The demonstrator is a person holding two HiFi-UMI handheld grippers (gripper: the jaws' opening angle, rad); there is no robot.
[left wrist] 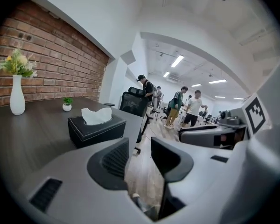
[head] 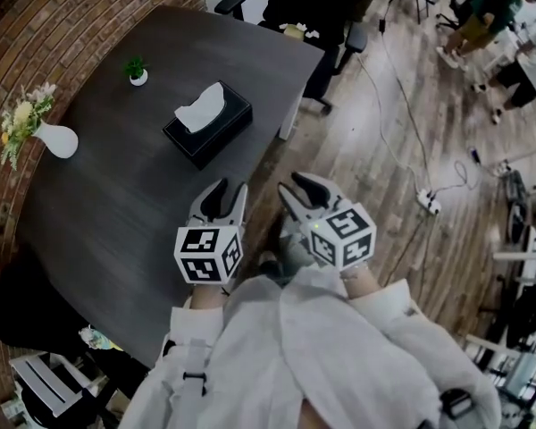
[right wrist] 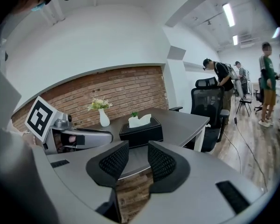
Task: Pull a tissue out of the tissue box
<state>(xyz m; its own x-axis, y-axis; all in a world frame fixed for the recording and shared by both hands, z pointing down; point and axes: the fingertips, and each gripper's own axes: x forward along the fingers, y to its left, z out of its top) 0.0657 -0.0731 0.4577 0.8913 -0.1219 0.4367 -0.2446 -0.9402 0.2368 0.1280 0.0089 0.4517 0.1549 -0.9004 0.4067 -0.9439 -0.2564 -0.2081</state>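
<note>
A black tissue box (head: 216,130) stands on the dark table (head: 98,204), with a white tissue (head: 201,107) sticking up from its slot. My left gripper (head: 223,197) hovers over the table's near edge, short of the box, open and empty. My right gripper (head: 304,193) is beside it over the wooden floor, also open with nothing between its fingers. In the left gripper view the tissue box (left wrist: 95,130) sits ahead and left of the left gripper (left wrist: 140,157). In the right gripper view the tissue box (right wrist: 141,131) lies straight ahead beyond the right gripper (right wrist: 138,161).
A white vase with flowers (head: 54,138) and a small potted plant (head: 138,71) stand on the table's left side by the brick wall. Office chairs (head: 335,52) stand behind the table. People (head: 509,34) and floor cables (head: 424,199) are off to the right.
</note>
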